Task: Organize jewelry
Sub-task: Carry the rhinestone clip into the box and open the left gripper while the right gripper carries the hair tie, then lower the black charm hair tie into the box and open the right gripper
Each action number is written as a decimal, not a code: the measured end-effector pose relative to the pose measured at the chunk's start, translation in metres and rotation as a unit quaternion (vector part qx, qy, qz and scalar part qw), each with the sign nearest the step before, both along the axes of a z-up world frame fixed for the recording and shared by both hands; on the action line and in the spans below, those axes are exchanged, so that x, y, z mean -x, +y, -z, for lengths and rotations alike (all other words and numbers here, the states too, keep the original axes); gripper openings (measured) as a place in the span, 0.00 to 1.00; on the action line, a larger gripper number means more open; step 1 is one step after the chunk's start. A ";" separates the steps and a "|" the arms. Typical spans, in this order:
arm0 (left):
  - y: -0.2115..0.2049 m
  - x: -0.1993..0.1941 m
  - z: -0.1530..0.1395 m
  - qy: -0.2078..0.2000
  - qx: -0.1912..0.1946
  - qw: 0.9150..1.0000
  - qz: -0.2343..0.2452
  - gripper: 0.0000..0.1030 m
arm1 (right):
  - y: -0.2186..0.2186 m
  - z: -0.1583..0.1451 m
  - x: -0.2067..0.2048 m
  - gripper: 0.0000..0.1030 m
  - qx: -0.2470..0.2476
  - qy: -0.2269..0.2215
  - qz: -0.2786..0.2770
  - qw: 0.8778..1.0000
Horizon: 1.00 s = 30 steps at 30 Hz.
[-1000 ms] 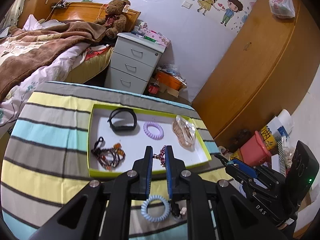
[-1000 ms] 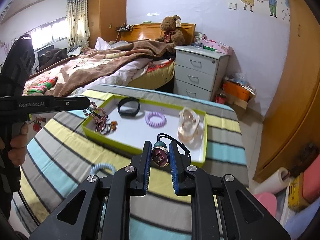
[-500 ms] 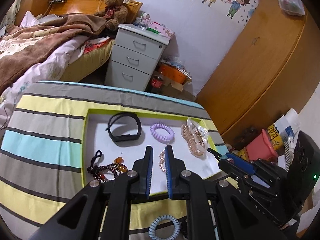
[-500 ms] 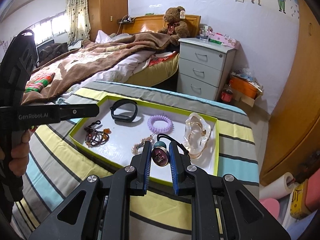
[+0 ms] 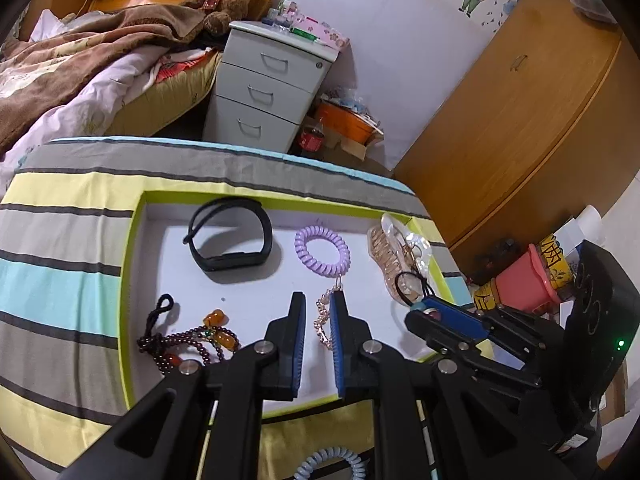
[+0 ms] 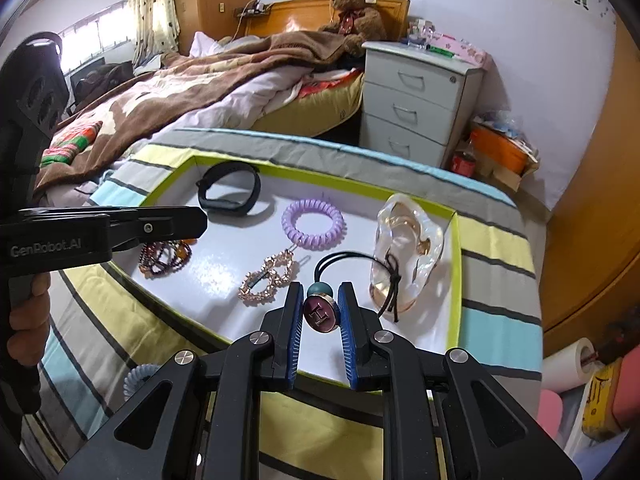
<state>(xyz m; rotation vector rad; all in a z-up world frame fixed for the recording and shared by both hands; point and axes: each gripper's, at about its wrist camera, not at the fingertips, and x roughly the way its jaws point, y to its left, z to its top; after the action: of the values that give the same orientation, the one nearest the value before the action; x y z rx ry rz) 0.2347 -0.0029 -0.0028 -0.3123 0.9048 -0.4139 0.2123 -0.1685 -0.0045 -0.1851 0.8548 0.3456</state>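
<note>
A green-rimmed white tray holds a black band, a purple coil hair tie, a clear claw clip, a dark bead bracelet and a rose-gold rhinestone clip. My left gripper hangs over the rhinestone clip, jaws slightly apart, the clip lying loose on the tray. My right gripper is shut on a black hair tie with a round "H" charm, held over the tray's near right part.
A blue coil hair tie lies on the striped cloth in front of the tray. A bed, a grey drawer unit and a wooden wardrobe stand beyond the table. Floor clutter sits to the right.
Both grippers moved forward over the tray. The rhinestone clip, held in my left gripper before, now lies on the tray floor. My right gripper still holds the charm hair tie.
</note>
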 end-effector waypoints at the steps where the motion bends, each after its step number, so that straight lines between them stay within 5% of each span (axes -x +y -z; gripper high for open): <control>1: -0.001 0.000 0.001 0.001 -0.003 1.000 0.000 0.12 | 0.000 0.003 -0.002 0.18 -0.001 0.006 0.001 1.000; 15: 0.001 0.000 0.004 0.004 -0.019 1.000 -0.005 0.14 | 0.007 0.024 -0.012 0.18 -0.018 0.057 -0.018 0.998; 27: 0.001 0.007 0.006 0.005 -0.026 1.000 -0.002 0.37 | 0.009 0.020 -0.010 0.18 -0.013 0.052 -0.006 0.999; 30: 0.003 0.012 0.005 0.006 -0.028 1.000 -0.004 0.41 | 0.007 0.018 -0.006 0.27 -0.017 0.049 -0.001 0.999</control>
<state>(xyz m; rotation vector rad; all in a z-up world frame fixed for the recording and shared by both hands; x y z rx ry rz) 0.2231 -0.0002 -0.0075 -0.2679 0.9256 -0.3794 0.2181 -0.1611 -0.0225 -0.1382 0.9457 0.3734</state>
